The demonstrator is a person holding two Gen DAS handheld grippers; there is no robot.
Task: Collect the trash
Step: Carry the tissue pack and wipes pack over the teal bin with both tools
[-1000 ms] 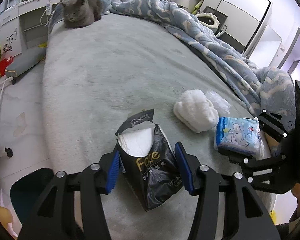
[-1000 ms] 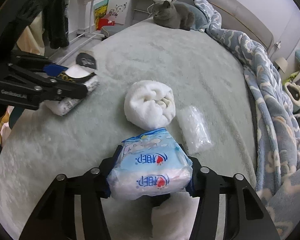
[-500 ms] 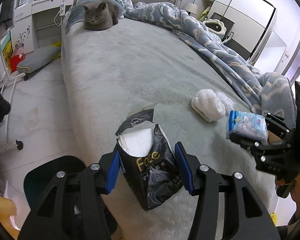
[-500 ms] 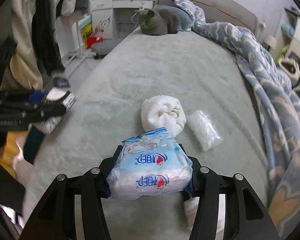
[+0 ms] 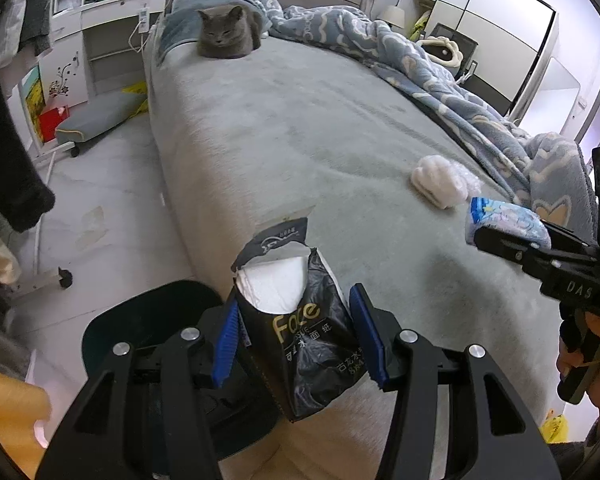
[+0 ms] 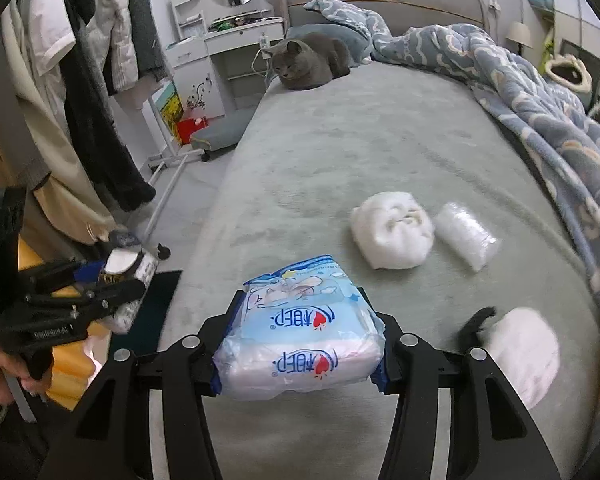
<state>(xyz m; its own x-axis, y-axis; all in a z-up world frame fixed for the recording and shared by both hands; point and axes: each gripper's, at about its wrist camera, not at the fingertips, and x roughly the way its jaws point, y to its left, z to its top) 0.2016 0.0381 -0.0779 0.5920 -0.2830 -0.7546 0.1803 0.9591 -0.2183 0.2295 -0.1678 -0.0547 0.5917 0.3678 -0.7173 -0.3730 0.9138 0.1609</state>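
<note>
Carrying two pieces of trash at once, the person seems to be midway through the collecting step, with both loads off the bed (image 5: 300,132) and on their way to a bin. The left gripper (image 5: 292,336) has its blue pads pressed on either side of a black tissue pack (image 5: 304,332), torn open at the top with white tissue showing; it hangs over the bed's near edge, just above a dark bin (image 5: 140,320) on the floor. The right gripper (image 6: 300,344) is partly closed on a blue wipes pack (image 6: 300,332), clamped across its width and held above the sheet. Left on the bed are a white bundle (image 6: 392,232) and, just beside it, a clear wrapper (image 6: 464,232); a second white lump (image 6: 524,352) lies blurred at the lower right of the right wrist view, and what it is cannot be told. A grey cat (image 6: 308,60) lies at the far end, well apart from the work. The next move probably calls for bringing each pack over the bin's mouth and letting go only once it is centred, since the torn pack could shed tissue if tipped. After that, the bundle and wrapper would need picking up.
</note>
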